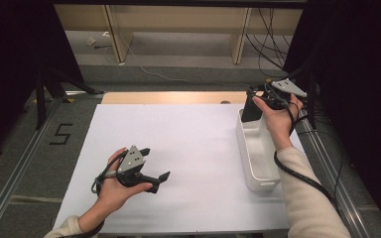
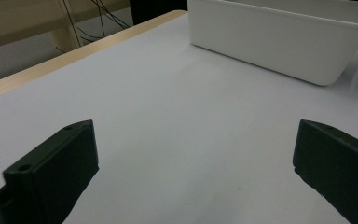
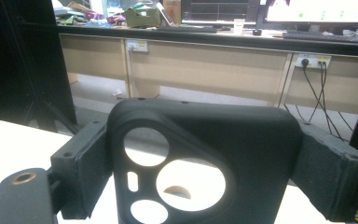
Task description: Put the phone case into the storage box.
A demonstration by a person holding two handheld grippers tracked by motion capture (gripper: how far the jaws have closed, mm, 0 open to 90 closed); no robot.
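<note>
The black phone case (image 3: 205, 163) is matte, with round camera cut-outs. It stands upright, long axis vertical, over the far end of the white bin (image 1: 258, 158) at the table's right, clamped in the right gripper (image 1: 256, 106). The left gripper (image 1: 155, 166), near left, gapes empty.

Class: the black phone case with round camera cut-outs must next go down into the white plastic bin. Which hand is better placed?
Right. The right gripper already clamps the black phone case over the white plastic bin; the left gripper rests open, apart on the table.
</note>
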